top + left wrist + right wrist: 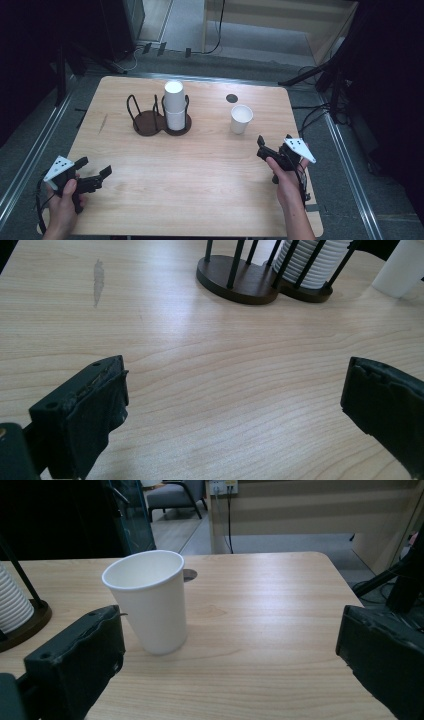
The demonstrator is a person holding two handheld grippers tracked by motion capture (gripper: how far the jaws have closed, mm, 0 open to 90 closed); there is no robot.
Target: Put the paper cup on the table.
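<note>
My left gripper (pixel 235 405) has its jaws spread wide over bare table (pixel 200 170), gripping nothing. My right gripper (pixel 230 650) is equally wide (also empty), with the white paper cup (pixel 147 600) standing upright just beyond its jaws, untouched.

One loose paper cup (pixel 241 119) is counted on one wooden table (pixel 200 200). One stack of cups (pixel 174 105) is held in one two-ring holder (pixel 157 121). Two grippers, left (pixel 95 170) and right (pixel 261 147), are seen.
</note>
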